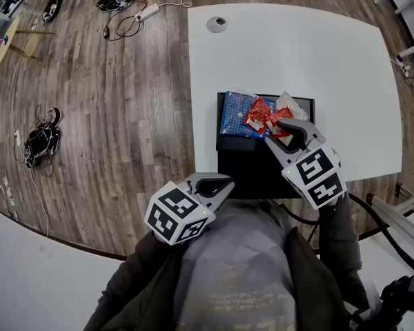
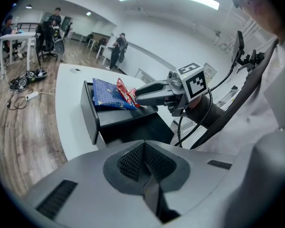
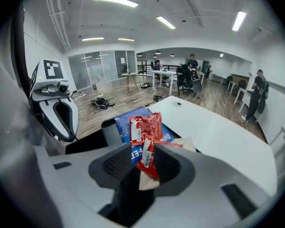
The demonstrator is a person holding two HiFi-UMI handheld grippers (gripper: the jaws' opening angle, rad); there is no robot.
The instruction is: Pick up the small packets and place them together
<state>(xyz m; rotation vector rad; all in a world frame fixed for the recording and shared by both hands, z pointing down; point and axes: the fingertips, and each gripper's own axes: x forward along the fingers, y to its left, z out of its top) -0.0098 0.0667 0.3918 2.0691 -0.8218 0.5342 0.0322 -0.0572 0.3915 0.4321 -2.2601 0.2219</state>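
Observation:
A black box [image 1: 262,167] stands at the near edge of the white table [image 1: 297,54]. In it lie a blue packet [image 1: 236,112], red packets [image 1: 262,119] and a pale packet [image 1: 290,105]. My right gripper [image 1: 283,131] reaches over the box. In the right gripper view it [image 3: 142,163] is shut on red packets [image 3: 145,132], which stick up between the pads, above the blue packet [image 3: 133,120]. My left gripper [image 1: 224,183] hangs near my body, left of the box. In its own view it [image 2: 145,167] is shut with nothing in it.
A round grommet [image 1: 217,24] sits at the table's far left. Cables and gear [image 1: 41,140] lie on the wooden floor to the left. Desks, chairs and people [image 3: 192,70] show far off in the room.

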